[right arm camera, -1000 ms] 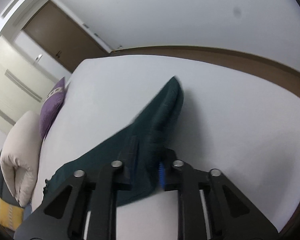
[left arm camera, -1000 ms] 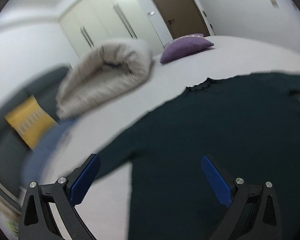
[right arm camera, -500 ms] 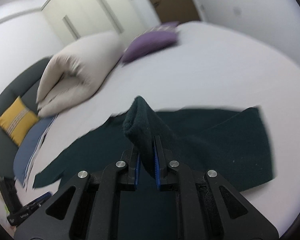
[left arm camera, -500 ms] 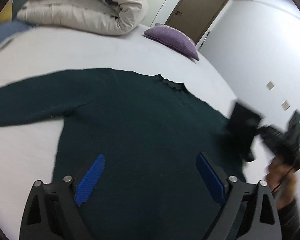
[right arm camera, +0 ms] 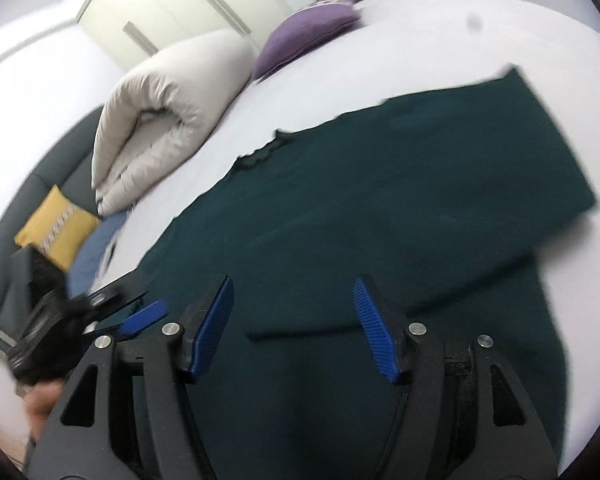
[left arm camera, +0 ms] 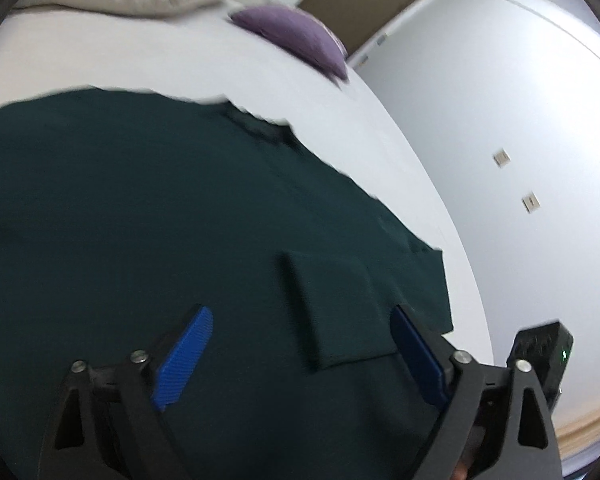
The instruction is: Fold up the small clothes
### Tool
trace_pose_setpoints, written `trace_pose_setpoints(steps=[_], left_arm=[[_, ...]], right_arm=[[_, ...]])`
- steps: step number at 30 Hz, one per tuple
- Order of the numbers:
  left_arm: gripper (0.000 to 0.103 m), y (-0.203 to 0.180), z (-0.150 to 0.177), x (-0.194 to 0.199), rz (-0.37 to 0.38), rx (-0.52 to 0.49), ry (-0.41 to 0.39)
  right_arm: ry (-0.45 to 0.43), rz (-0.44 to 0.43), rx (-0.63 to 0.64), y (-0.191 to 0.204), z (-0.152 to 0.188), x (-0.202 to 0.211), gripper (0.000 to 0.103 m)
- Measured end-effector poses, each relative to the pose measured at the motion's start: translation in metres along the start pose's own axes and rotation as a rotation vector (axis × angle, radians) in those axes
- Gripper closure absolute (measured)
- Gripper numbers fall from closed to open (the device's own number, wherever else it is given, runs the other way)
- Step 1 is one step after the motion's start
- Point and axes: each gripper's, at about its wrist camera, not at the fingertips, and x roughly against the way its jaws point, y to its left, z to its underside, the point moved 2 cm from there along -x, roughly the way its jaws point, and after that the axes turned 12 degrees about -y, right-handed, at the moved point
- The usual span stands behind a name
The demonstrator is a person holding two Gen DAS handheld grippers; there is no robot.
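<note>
Below both grippers' fingers (right arm camera: 370, 332), sweater (right arm camera: 400, 200) flat, unheld

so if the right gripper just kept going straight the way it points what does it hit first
Most likely the dark green sweater, near the cuff of the folded-in sleeve. The right gripper is opening, with nothing between its fingers. Depth is unclear.
</note>
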Motion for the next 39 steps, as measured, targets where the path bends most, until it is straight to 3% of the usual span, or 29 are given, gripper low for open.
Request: trace_pose_setpoints(steps=[5, 10, 16, 23, 26, 27, 28, 30, 31, 33, 35, 38, 39], left_arm=[[0.049, -0.029, 0.016, -0.066, -0.007, -0.027, 0.133], [0.091, -0.04, 0.01, -0.077, -0.06, -0.065, 0.123], [0.098, -0.028, -0.021, -0.037, -0.062, -0.083, 0.015], [0.1, 0.008, -0.072, -0.002, -0.136, -0.063, -0.156], [0.103, 0.024, -0.069, 0.0, -0.135, -0.045, -0.12], [0.096, 0.02, -0.062, -0.006, -0.139, -0.069, -0.091], [0.074, 0.016, -0.054, -0.011, -0.14, -0.089, -0.064], [0.041, 0.005, -0.036, -0.028, -0.108, -0.106, -0.015], [0.038, -0.002, -0.026, -0.039, -0.099, -0.117, 0.008], [0.038, -0.01, -0.012, -0.058, -0.075, -0.123, 0.062], [0.048, -0.017, 0.002, -0.075, -0.071, -0.134, 0.114], [0.066, -0.021, 0.005, -0.083, -0.103, -0.139, 0.1], [0.083, -0.02, 0.005, -0.083, -0.097, -0.125, 0.102]], right_arm=[[0.004, 0.01, -0.187, -0.058, 0.001, 0.024, 0.042], [-0.005, -0.021, -0.21, -0.07, 0.006, 0.02, 0.043], [-0.028, -0.046, -0.294, -0.077, -0.008, 0.011, 0.043], [-0.033, -0.069, -0.417, -0.095, -0.028, 0.006, 0.041], [-0.043, -0.062, -0.434, -0.098, -0.031, 0.003, 0.041], [-0.043, -0.06, -0.431, -0.098, -0.031, 0.001, 0.041], [-0.041, -0.06, -0.432, -0.099, -0.029, 0.001, 0.042], [-0.024, -0.064, -0.44, -0.096, -0.027, 0.0, 0.043], [-0.022, -0.065, -0.435, -0.095, -0.027, 0.001, 0.043], [-0.015, -0.059, -0.415, -0.093, -0.024, 0.004, 0.043], [0.001, -0.058, -0.397, -0.091, -0.021, 0.004, 0.043], [0.01, -0.048, -0.36, -0.089, -0.017, 0.002, 0.043], [0.008, -0.045, -0.349, -0.088, -0.016, 0.002, 0.043]])
